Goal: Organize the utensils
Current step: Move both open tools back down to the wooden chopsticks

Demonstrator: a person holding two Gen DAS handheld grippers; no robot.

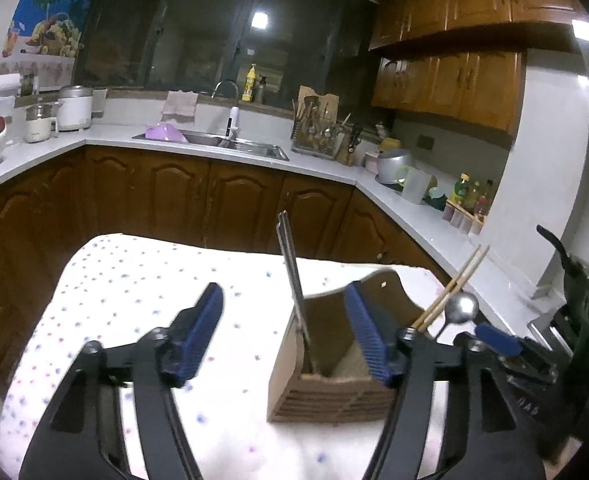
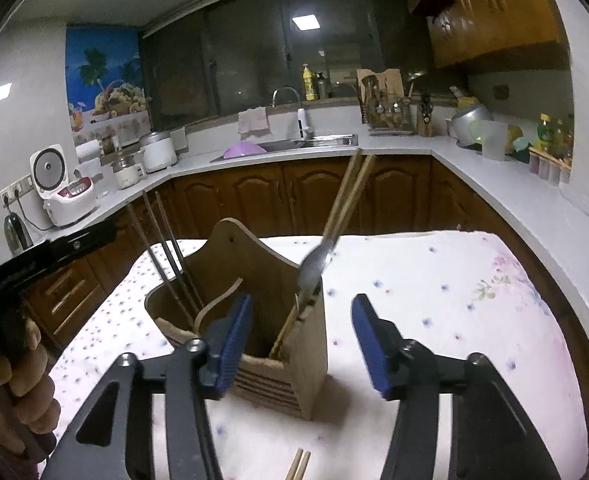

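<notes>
Both my left tool (image 1: 282, 332) and right tool (image 2: 300, 340) gape empty; utensils stand in the wooden holder (image 2: 278, 364). Next, I'd fetch the stray chopsticks (image 2: 298, 465).

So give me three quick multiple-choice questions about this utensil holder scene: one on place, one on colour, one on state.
1. Where is the metal spoon?
A. In the wooden utensil holder
B. On the tablecloth
C. In the sink

2. What colour are the gripper finger pads?
A. Red
B. Blue
C. Green

3. How is the right gripper?
A. Shut on the spoon
B. Shut on chopsticks
C. Open, holding nothing

Answers: 1 A, it leans in the holder's right compartment beside wooden chopsticks; 2 B, the ribbed pads are blue; 3 C, its fingers stand apart, touching nothing.
</notes>
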